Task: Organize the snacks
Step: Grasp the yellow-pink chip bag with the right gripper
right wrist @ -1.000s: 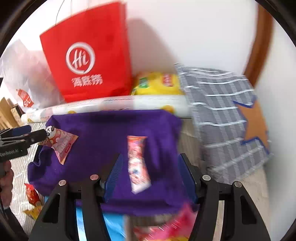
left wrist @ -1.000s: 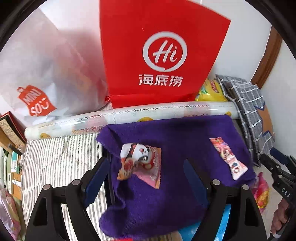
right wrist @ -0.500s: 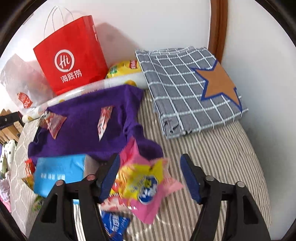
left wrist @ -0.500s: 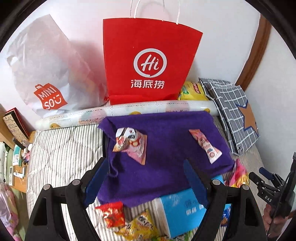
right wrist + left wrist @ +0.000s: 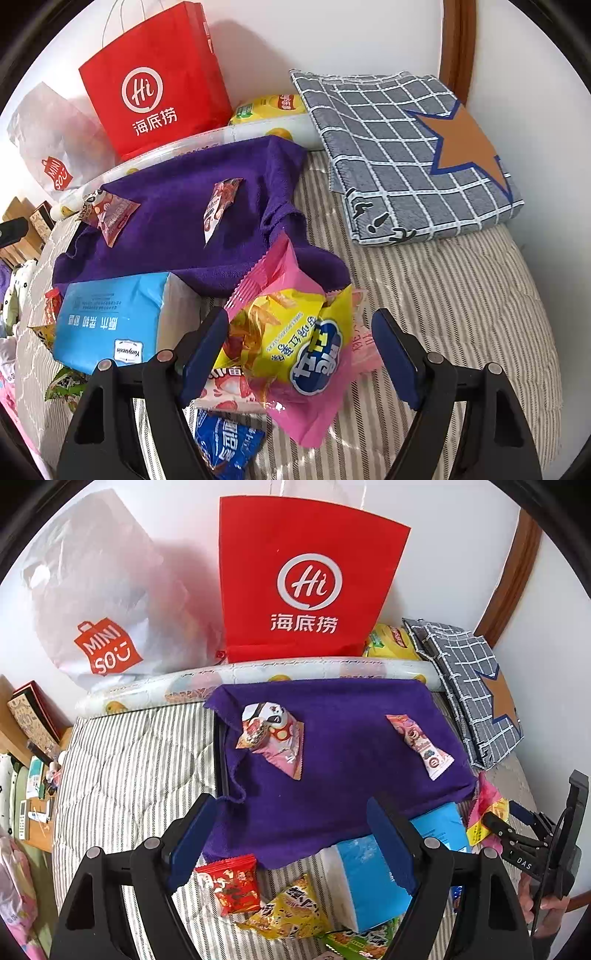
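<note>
A purple towel [image 5: 332,760] lies spread on the striped bed [image 5: 122,760], and I describe everything from this towel. On its left part rests a panda snack packet [image 5: 273,734], and on its right part a slim pink snack stick [image 5: 419,746], both flat on the cloth and well apart from each other. Behind the towel lies a long white roll [image 5: 258,675], and behind that a red paper bag [image 5: 306,579] stands against the wall, with a white Miniso bag [image 5: 99,602] to its left. At the near edge of the towel lies a blue tissue pack [image 5: 110,325], and just in front of the near left corner are a small red packet [image 5: 232,886] and a yellow packet [image 5: 288,912]. The left gripper [image 5: 291,845] hangs over the near edge of the towel with its fingers spread wide and nothing between them. The right gripper [image 5: 299,358] is at the near right corner of the towel, fingers also spread apart; a pink and yellow chip bag [image 5: 295,343] lies between them, touching the left finger, not squeezed. Right of the towel a grey checked blanket [image 5: 413,147] is folded.
</note>
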`<state>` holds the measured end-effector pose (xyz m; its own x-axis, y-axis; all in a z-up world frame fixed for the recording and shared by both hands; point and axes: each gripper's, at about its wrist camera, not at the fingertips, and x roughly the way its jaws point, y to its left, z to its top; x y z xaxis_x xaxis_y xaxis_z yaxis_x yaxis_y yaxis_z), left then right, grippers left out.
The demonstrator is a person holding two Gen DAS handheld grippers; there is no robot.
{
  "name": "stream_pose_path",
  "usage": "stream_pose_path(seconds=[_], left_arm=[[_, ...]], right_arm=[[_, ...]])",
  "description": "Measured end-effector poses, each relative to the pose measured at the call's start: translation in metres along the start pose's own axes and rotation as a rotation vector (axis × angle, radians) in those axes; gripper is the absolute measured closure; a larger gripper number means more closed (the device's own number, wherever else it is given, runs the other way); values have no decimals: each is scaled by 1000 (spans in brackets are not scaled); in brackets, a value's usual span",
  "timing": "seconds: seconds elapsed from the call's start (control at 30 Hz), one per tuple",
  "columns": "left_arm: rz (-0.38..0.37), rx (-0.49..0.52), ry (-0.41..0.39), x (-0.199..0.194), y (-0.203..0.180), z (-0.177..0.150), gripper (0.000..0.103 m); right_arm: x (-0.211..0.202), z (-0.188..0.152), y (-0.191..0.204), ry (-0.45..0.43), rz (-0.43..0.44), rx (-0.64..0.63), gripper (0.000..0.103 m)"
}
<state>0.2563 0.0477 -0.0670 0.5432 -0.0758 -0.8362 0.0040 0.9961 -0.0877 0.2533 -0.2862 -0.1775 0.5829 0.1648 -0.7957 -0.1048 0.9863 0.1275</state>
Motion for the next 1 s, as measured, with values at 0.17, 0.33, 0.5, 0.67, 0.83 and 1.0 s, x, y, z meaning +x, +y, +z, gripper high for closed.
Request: stream_pose_path(seconds=[0.17,0.33,0.5,0.67,0.83,1.0], left_arm=[[0,-5,12,6,5,-3,21],[3,-12,18,8,11,-9,21],[-2,-32,21,7,21,-16,21],[1,-59,26,4,35,-25,21],[5,-80,30,1,50,-36,21],[13,-99,48,6,59,-47,21]], right_arm=[[15,-1,3,51,11,10,24],[14,-4,2,41,28,16,27],[5,-7,-1,28,43,27,33],[-10,-10,-1,1,52,45,36],[-27,-12,3,-28,49,49,36],[-39,-14,7,-52,61,60,36]])
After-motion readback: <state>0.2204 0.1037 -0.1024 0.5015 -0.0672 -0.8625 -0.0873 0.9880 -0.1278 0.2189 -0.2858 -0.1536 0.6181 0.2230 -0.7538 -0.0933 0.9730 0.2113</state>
